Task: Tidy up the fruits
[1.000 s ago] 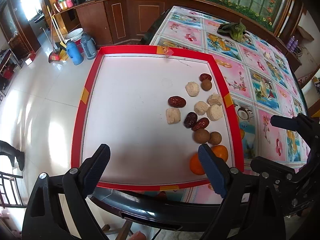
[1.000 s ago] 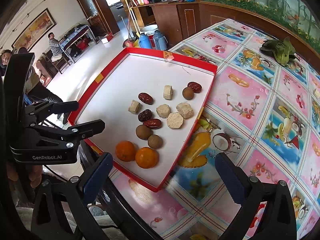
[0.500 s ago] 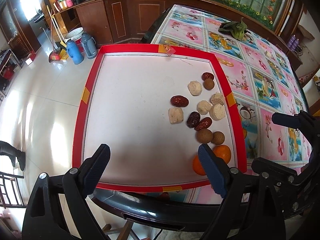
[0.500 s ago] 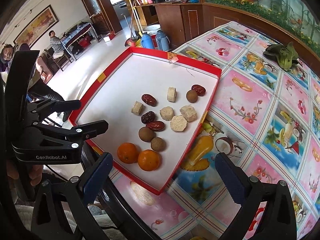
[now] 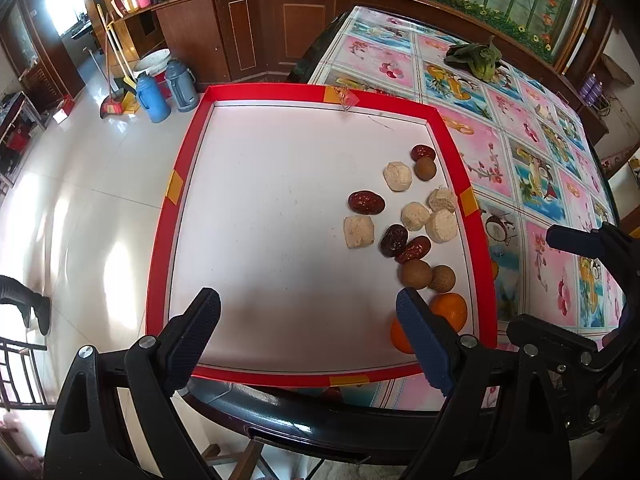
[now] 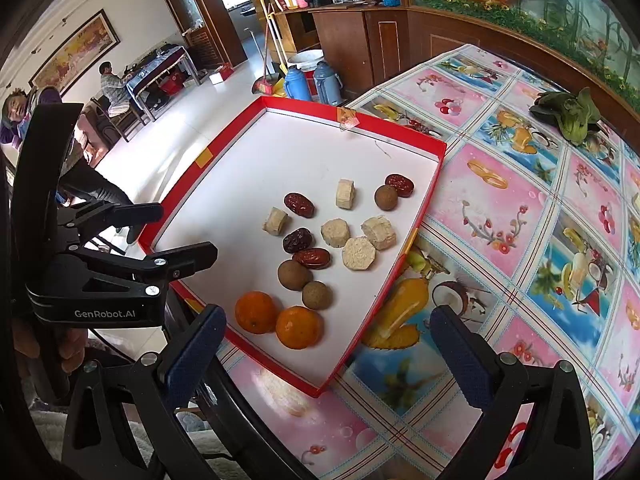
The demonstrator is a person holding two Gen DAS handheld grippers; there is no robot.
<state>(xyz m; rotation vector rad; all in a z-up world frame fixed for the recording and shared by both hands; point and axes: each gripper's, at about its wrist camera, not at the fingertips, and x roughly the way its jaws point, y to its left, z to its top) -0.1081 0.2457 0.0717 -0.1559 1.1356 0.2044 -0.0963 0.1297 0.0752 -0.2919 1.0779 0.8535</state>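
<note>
A shallow red-rimmed tray (image 5: 160, 240) (image 6: 432, 184) with a white floor lies at the table's near-left corner. Its right half holds two oranges (image 6: 256, 312) (image 5: 450, 310), three brown longans (image 6: 294, 275), several dark red dates (image 6: 299, 205) (image 5: 366, 202) and several pale beige chunks (image 6: 335, 233) (image 5: 359, 231). My left gripper (image 5: 308, 332) hovers open over the tray's near edge, nothing between its fingers; its right finger hides part of one orange. My right gripper (image 6: 328, 354) hangs open above the tray's near corner, apart from the fruit. The left gripper (image 6: 186, 230) also shows beside the tray.
A fruit-print cloth (image 6: 520, 220) covers the table. A green leafy vegetable (image 6: 572, 116) (image 5: 478, 58) lies at the far side. The table's dark front edge (image 5: 320, 420) runs just below the tray. Two thermoses (image 5: 150, 96) stand on the floor; people sit far left (image 6: 110, 84).
</note>
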